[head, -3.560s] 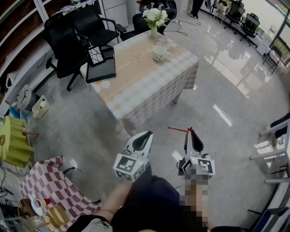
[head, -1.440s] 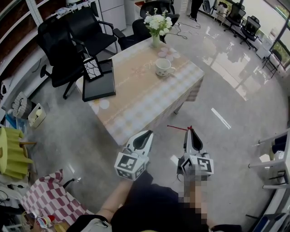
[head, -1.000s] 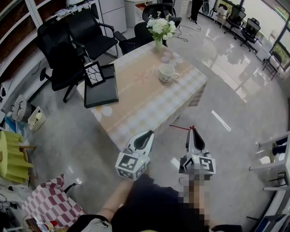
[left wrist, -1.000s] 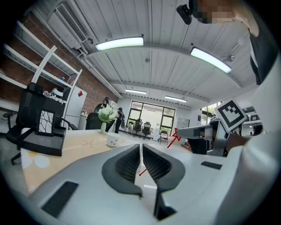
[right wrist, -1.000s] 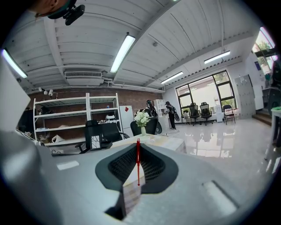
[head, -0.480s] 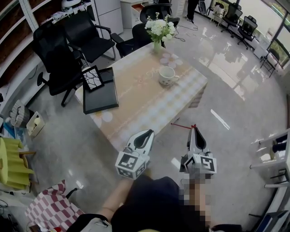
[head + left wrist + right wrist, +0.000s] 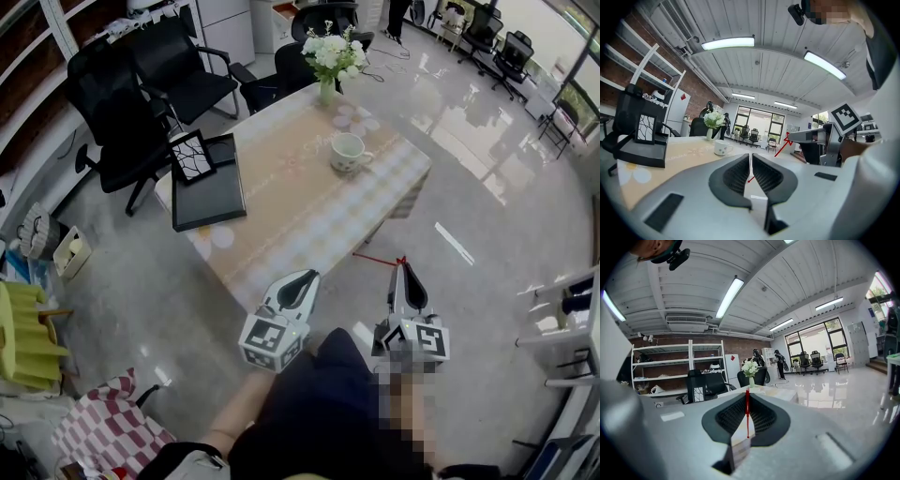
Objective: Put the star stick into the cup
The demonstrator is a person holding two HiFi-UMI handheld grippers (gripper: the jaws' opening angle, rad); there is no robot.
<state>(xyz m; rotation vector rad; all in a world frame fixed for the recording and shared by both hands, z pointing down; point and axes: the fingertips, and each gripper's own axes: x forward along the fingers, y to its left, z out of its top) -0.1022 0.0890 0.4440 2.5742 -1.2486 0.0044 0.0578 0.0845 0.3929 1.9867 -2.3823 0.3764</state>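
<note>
A white cup stands on the far right part of a checked table, also seen as the cup in the left gripper view. My right gripper hangs over the floor short of the table's near corner, shut on a thin red star stick that juts out to the left. In the right gripper view the stick runs upright between the jaws of the right gripper. My left gripper is beside it, jaws together with nothing between them.
On the table are a vase of white flowers, a black tray and a framed picture. Black office chairs stand behind the table. A yellow stool and a checked cloth are at lower left.
The table has drawn closer and sits lower in the head view than in the earliest frame. Both grippers keep the same pose, with the stick still held in the right one.
</note>
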